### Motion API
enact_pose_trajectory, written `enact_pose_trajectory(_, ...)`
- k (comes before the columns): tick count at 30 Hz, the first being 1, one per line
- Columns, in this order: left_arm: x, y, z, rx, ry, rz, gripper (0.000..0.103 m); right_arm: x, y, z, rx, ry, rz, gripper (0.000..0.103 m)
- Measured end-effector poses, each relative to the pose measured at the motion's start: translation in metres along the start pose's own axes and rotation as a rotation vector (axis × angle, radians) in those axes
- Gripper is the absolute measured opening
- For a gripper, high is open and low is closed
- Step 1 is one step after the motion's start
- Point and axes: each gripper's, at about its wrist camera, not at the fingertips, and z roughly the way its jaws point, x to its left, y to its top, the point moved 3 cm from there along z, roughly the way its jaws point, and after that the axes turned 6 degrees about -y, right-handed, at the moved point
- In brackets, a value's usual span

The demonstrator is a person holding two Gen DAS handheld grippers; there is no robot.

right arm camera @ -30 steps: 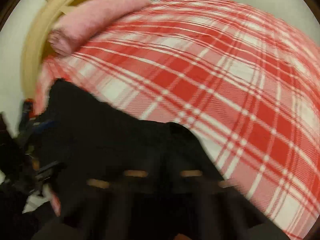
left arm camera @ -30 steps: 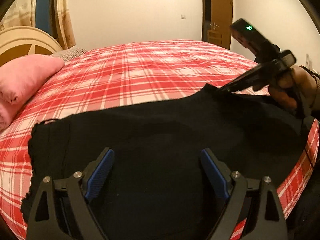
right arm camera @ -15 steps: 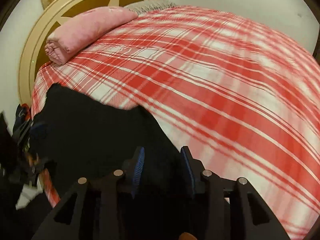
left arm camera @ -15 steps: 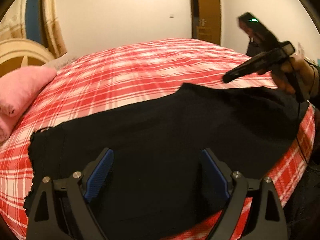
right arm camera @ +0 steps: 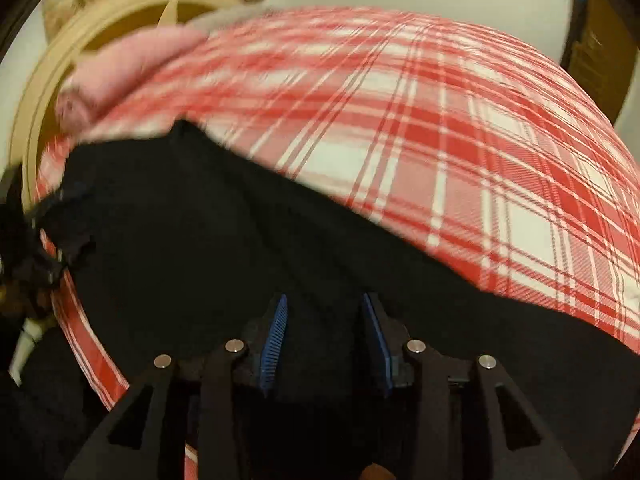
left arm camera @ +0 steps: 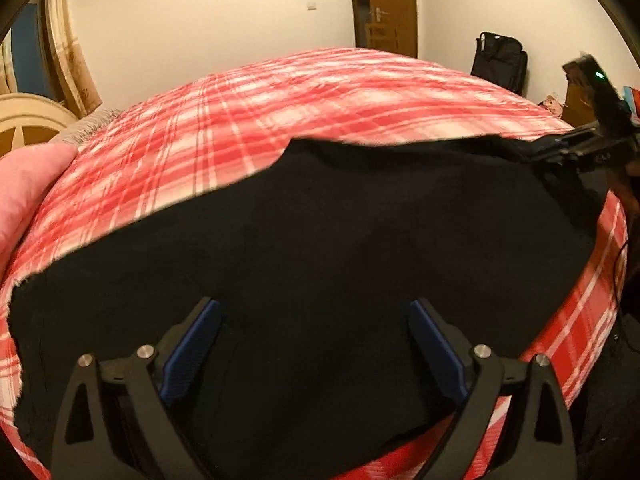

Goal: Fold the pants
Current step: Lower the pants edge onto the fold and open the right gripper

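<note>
Lying along the bed edge, black pants leave plaid beyond.

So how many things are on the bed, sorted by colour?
Black: 1, the pants
Pink: 1, the pillow
Red-and-white plaid: 1, the bedspread underneath
Total: 3
</note>
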Motion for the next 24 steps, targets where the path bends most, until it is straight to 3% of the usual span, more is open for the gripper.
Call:
enact_pose_trajectory(3,-0.010,0.012,-0.010,-0.039,0.009,0.038,0.097,-0.008,0.017,-0.010,-0.093,0.076,0.062,0.041)
enact_pose_trajectory(6,-0.020,0.033,-0.008,-0.055,0.003,0.069,0.097,-0.010,0.026,0.015,-0.030,-0.048,0.035,0.040)
enact_pose_trajectory(11,-0.042,0.084,0.006,-0.110,-0.070,0.231,0.097,-0.015,0.028,0.012,-0.033,0.022,-0.023,0.039)
enact_pose_trajectory(15,-0.046,0.114,0.052,-0.054,-0.112,0.337,0.094,-0.015,0.025,0.008,-0.020,-0.009,-0.109,0.039)
enact_pose_trajectory(17,-0.043,0.121,0.079,-0.006,-0.139,0.336,0.081,-0.015,0.023,0.013,-0.002,-0.016,-0.131,0.039)
enact_pose_trajectory(18,-0.043,0.119,0.089,0.026,-0.162,0.338,0.080,-0.016,0.022,0.017,0.004,-0.020,-0.140,0.039)
enact_pose_trajectory(20,-0.045,0.112,0.112,0.092,-0.183,0.353,0.059,-0.012,0.019,0.020,0.005,-0.024,-0.161,0.029)
enact_pose_trajectory(22,-0.046,0.110,0.114,0.093,-0.241,0.336,0.049,-0.010,0.018,0.019,-0.011,-0.017,-0.170,0.016)
enact_pose_trajectory(24,-0.045,0.113,0.110,0.088,-0.257,0.320,0.033,-0.009,0.018,0.017,-0.020,-0.022,-0.170,0.011)
